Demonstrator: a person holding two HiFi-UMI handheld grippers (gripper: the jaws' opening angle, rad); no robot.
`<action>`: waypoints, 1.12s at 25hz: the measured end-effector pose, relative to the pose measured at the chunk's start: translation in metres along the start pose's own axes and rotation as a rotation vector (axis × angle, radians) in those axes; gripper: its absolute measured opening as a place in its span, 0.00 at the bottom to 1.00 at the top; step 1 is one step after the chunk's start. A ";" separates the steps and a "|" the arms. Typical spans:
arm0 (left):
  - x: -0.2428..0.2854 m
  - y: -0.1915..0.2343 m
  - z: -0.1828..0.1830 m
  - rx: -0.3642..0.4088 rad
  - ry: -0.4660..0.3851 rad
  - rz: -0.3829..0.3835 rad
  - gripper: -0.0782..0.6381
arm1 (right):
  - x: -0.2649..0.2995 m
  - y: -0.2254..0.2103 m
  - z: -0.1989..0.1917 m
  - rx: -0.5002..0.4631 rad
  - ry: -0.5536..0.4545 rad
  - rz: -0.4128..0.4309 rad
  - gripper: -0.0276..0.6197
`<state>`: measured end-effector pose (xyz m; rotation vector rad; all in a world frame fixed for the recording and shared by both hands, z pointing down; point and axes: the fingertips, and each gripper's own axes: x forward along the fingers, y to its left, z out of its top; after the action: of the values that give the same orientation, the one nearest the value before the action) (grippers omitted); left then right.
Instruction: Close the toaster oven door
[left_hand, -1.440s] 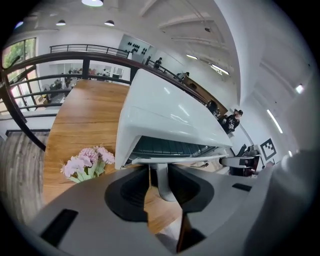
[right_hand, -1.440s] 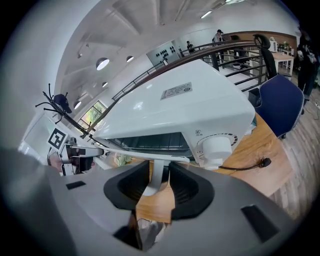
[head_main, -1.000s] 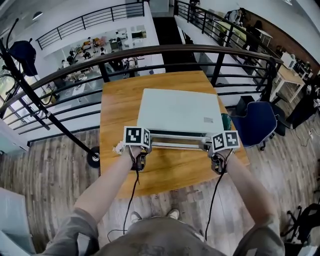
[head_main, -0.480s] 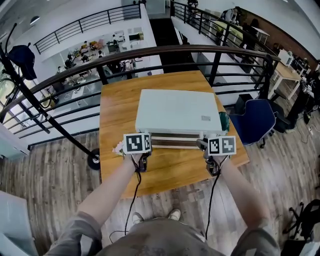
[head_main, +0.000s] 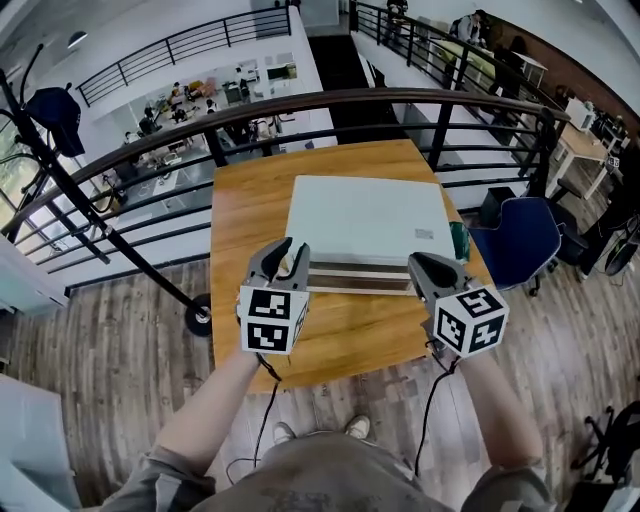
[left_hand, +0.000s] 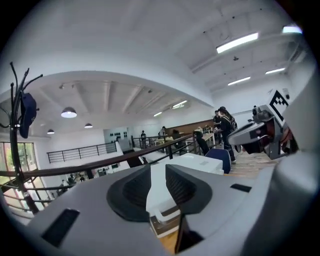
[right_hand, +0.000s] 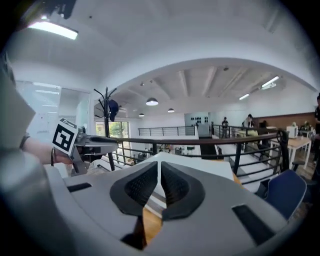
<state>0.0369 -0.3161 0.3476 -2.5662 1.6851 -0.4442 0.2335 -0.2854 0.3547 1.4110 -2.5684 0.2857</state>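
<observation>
Nearest the head camera, the person's forearms (head_main: 215, 395) reach forward and hold both tools up above the near edge of the light brown wooden table (head_main: 240, 210), one off each front corner of the oven. The left gripper (head_main: 292, 246) has just been closing. Its jaws stand at a middling gap with nothing between them, and its own view shows only the distant oven through that gap. The right gripper (head_main: 418, 262) has just been closing too. Its jaws are drawn all but together, down to a hairline slit, and they hold nothing. Just beyond the tools and apart from both, the white boxy toaster oven (head_main: 365, 215) sits mid-table. Its door is upright and flush against the front, with a dark band and a pale handle bar along it. A small dark green object (head_main: 458, 240) stands just beside the oven's right wall. Behind the table, a black metal railing with a brown top rail (head_main: 300, 100) fences off the lower floor. A blue office chair (head_main: 515, 245) stands to the table's right. To its left is a black coat stand (left_hand: 16, 150) hung with a dark blue garment (head_main: 58, 105). Only the gripper views show the white ceiling with its round lamps (left_hand: 68, 113), and each catches the other gripper at its edge. Only the head view shows the grey-brown plank floor (head_main: 100, 350).
</observation>
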 end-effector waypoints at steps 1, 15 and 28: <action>-0.007 0.000 0.010 0.011 -0.033 -0.007 0.24 | -0.005 0.008 0.011 -0.025 -0.037 0.001 0.11; -0.123 -0.007 0.116 0.044 -0.435 -0.041 0.14 | -0.087 0.108 0.119 -0.255 -0.409 0.003 0.10; -0.154 -0.002 0.086 0.257 -0.402 -0.018 0.13 | -0.102 0.151 0.106 -0.281 -0.447 0.003 0.10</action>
<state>0.0037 -0.1866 0.2325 -2.2942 1.3705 -0.1204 0.1511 -0.1514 0.2151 1.4949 -2.8002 -0.4251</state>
